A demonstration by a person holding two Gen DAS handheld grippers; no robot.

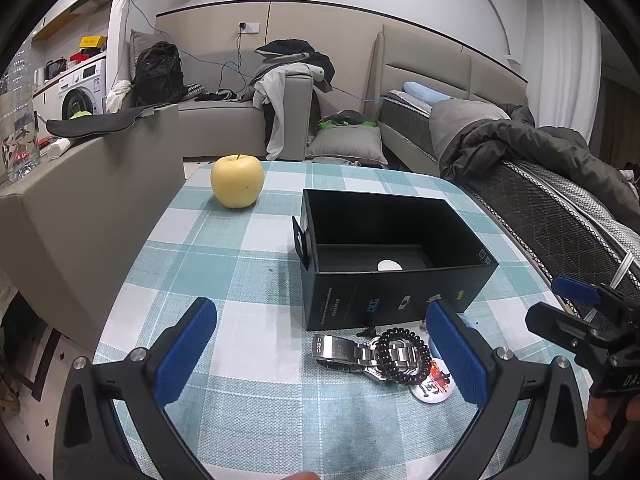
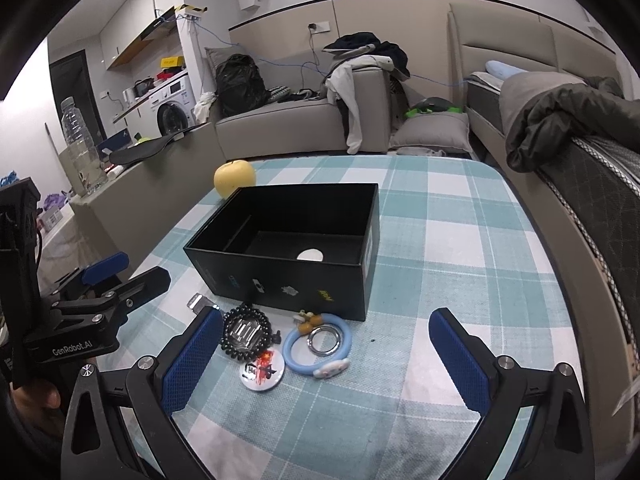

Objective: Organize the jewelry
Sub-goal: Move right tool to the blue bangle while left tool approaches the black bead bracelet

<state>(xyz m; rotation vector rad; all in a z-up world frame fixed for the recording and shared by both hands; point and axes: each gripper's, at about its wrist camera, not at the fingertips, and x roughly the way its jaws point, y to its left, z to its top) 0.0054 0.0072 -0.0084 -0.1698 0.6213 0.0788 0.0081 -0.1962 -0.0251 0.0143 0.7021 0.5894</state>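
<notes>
A: Where does the jewelry sit?

B: In a small heap on the checked cloth of the counter [image 2: 460,216], just in front of the near wall of the black box [image 2: 304,280], toward the counter's near edge. A steel watch [image 1: 352,354] lies flat with a black bead bracelet [image 2: 245,334] resting on top of its case.

A: Anything beside them?

B: Just right of the beads there is a round badge [image 2: 261,369] with red and black print, and a pale blue ring [image 2: 316,344] with a silver ring [image 2: 325,340] lying inside it. A little yellow charm [image 2: 309,320] touches the blue ring's far side, close to the box wall.

A: And the box itself?

B: Open on top, standing mid-counter. On its floor only a white round disc [image 2: 310,256] shows.

A: The claws?

B: The left claw [image 1: 320,356] has its blue pads spread wide with nothing between them, hovering over the near edge, the watch and beads lying ahead toward its right finger. The right claw [image 2: 326,360] is likewise spread wide and gripping nothing, with the badge and rings lying in the space ahead of its fingers.

A: Anything else on the counter?

B: A yellow apple [image 1: 237,180] near the far left corner, well apart from the jewelry.
</notes>
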